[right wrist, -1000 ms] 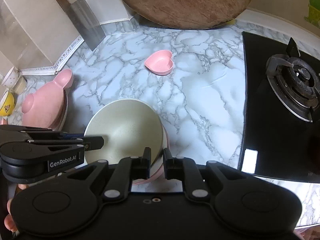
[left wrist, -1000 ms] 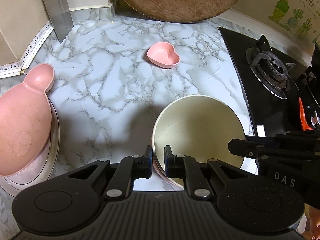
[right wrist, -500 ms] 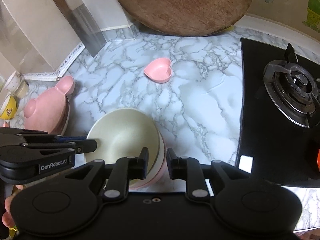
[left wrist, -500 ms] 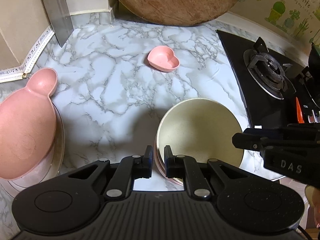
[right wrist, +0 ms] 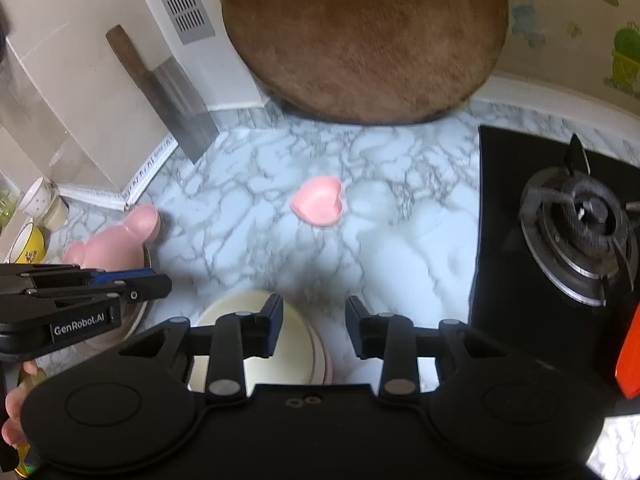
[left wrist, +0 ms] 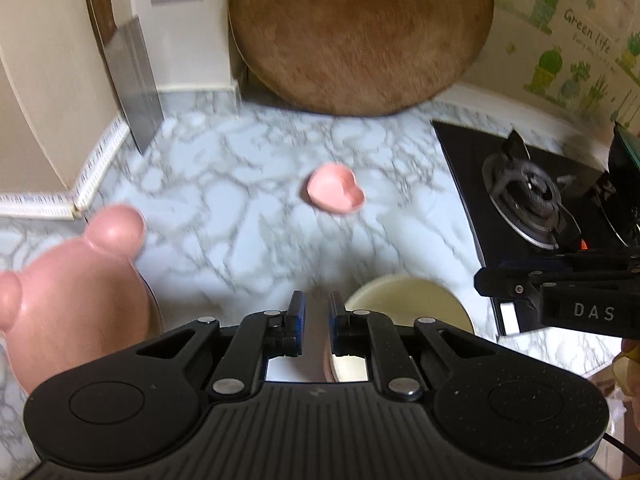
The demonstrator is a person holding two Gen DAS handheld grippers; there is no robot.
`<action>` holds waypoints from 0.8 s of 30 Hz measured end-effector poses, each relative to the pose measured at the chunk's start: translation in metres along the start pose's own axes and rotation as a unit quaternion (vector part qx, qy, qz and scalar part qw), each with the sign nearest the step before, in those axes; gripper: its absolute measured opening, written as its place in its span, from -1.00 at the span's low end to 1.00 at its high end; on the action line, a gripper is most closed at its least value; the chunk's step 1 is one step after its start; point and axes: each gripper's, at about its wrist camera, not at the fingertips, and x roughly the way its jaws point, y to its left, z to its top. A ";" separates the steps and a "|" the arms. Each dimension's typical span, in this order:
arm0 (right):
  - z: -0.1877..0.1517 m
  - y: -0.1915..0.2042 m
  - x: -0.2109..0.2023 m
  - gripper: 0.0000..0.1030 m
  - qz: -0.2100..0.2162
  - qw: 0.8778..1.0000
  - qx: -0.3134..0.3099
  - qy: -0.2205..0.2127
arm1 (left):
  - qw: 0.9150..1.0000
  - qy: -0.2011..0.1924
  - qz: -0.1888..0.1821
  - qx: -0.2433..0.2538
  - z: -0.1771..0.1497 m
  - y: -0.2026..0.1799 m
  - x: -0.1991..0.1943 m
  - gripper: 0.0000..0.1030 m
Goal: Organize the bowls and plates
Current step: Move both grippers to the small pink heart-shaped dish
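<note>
Cream bowl (right wrist: 256, 344) sits nested on the surface just below both tools, so the opening right tool (right wrist: 314, 326), nothing pinched, should clear its rim fully while the narrow, empty left tool (left wrist: 317, 322) avoids nudging the stack

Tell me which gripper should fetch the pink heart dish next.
Probably right. The right gripper is opening with nothing between its pads, and the heart dish lies straight ahead. The left gripper is nearly shut.
</note>
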 end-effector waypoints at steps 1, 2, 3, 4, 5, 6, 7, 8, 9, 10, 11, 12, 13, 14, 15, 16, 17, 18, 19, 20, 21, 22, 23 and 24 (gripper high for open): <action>0.003 -0.001 0.000 -0.27 0.000 1.000 -0.002 -0.003 | 1.000 -0.008 0.003 0.003 0.004 0.000 -0.001 -0.79; 0.006 -0.001 0.001 -0.23 0.000 1.000 -0.003 -0.006 | 1.000 -0.014 0.006 0.005 0.007 0.000 -0.001 -0.79; 0.009 -0.002 0.001 -0.20 -0.001 1.000 -0.003 -0.009 | 1.000 -0.019 0.007 0.007 0.010 0.000 -0.001 -0.79; 0.012 -0.003 0.002 -0.14 -0.002 1.000 -0.002 -0.013 | 1.000 -0.024 0.006 0.006 0.014 0.001 -0.001 -0.79; 0.014 -0.004 0.002 -0.10 -0.003 1.000 -0.002 -0.017 | 1.000 -0.027 0.004 0.005 0.018 0.002 0.000 -0.78; 0.016 -0.005 0.003 -0.06 -0.005 1.000 -0.001 -0.022 | 1.000 -0.030 0.002 0.003 0.021 0.003 0.001 -0.78; 0.019 -0.006 0.003 0.03 -0.006 1.000 -0.001 -0.026 | 1.000 -0.031 -0.001 0.001 0.025 0.004 0.003 -0.77; 0.021 -0.006 0.003 0.11 -0.003 1.000 -0.002 -0.030 | 0.999 -0.032 -0.004 0.002 0.028 0.005 0.004 -0.73; 0.023 -0.008 0.004 0.13 0.001 0.999 -0.001 -0.034 | 0.999 -0.034 -0.007 0.002 0.031 0.005 0.006 -0.68; 0.026 -0.009 0.004 0.17 0.004 0.999 0.000 -0.036 | 0.999 -0.036 -0.007 0.003 0.034 0.005 0.007 -0.64; 0.028 -0.009 0.005 0.22 0.006 0.999 -0.001 -0.038 | 0.999 -0.038 -0.009 0.005 0.037 0.004 0.009 -0.53; 0.030 -0.009 0.006 0.24 0.009 0.999 -0.002 -0.040 | 0.999 -0.043 -0.013 0.008 0.040 0.004 0.010 -0.44; 0.032 -0.010 0.006 0.26 0.010 0.999 -0.002 -0.043 | 0.999 -0.047 -0.013 0.010 0.041 0.003 0.011 -0.40; 0.035 -0.010 0.007 0.28 0.010 0.999 -0.003 -0.046 | 0.999 -0.050 -0.013 0.012 0.043 0.003 0.012 -0.31; 0.037 -0.011 0.009 0.30 0.011 0.999 -0.005 -0.046 | 0.998 -0.052 -0.016 0.014 0.045 0.003 0.013 -0.15; 0.039 -0.012 0.011 0.36 0.012 0.999 -0.006 -0.047 | 0.998 -0.055 -0.020 0.014 0.047 0.004 0.013 -0.06; 0.041 -0.013 0.012 0.43 0.011 0.999 -0.006 -0.050 | 0.998 -0.059 -0.022 0.012 0.049 0.005 0.014 0.10; 0.043 -0.013 0.013 0.48 0.009 0.999 -0.008 -0.054 | 0.998 -0.063 -0.025 0.012 0.051 0.006 0.015 0.17; 0.044 -0.014 0.014 0.56 0.006 0.998 -0.010 -0.056 | 0.997 -0.067 -0.027 0.012 0.054 0.006 0.017 0.17; 0.046 -0.014 0.016 0.63 0.003 0.998 -0.012 -0.058 | 0.997 -0.071 -0.026 0.012 0.056 0.007 0.018 0.17; 0.047 -0.013 0.018 0.66 0.002 0.998 -0.016 -0.060 | 0.997 -0.077 -0.021 0.011 0.059 0.008 0.020 0.17; 0.049 -0.013 0.020 0.75 0.000 0.998 -0.020 -0.061 | 0.997 -0.081 -0.020 0.010 0.061 0.009 0.023 0.19; 0.051 -0.012 0.023 0.87 -0.005 0.998 -0.025 -0.064 | 0.996 -0.082 -0.021 0.008 0.064 0.010 0.026 0.26; 0.052 -0.012 0.025 0.93 -0.009 0.997 -0.028 -0.068 | 0.996 -0.081 -0.021 0.004 0.068 0.012 0.030 0.32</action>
